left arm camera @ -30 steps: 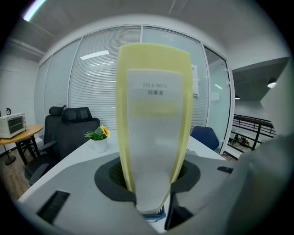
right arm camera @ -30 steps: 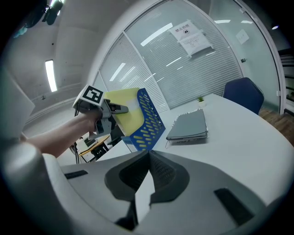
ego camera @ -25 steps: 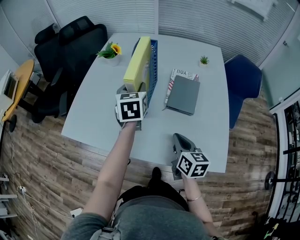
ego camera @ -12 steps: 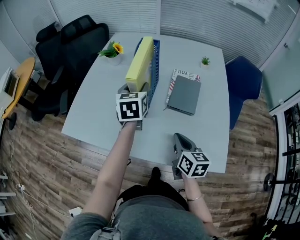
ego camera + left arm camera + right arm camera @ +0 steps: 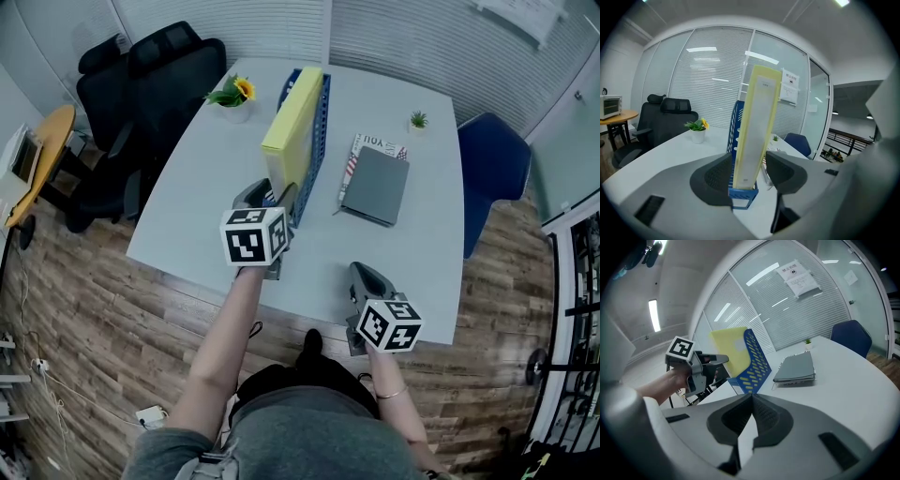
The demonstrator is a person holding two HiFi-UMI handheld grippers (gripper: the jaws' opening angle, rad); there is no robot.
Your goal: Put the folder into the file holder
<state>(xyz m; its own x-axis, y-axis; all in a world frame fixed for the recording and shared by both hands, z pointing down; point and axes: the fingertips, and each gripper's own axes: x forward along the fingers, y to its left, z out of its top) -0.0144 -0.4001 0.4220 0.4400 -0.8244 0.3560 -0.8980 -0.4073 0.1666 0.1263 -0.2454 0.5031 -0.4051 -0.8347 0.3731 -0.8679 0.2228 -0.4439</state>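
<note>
2 jaws of my left gripper point(image 5: 749, 171) are opening, pads clearing the tall yellow plastic folder point(image 5: 757, 126) between them, which is standing in the blue mesh file holder point(image 5: 736, 133). I'm planning a straight pull-back so nothing tips; my right gripper point(image 5: 751, 420) is idling closed and empty.

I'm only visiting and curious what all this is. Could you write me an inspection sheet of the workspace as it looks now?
Surface: white table.
Job's things: yellow folder stands upright in the blue file holder.
Clutter: grey notebook on a magazine; flower pot; small green plant.
Grippers: left hand-held gripper at the folder's near end, jaws opening, not pressing it; right hand-held gripper shut, empty, over the table's near edge.
Cables: plug strip on the floor; nothing seen on the table.
Surroundings: black chairs, blue chair, wood floor, blinds.
</note>
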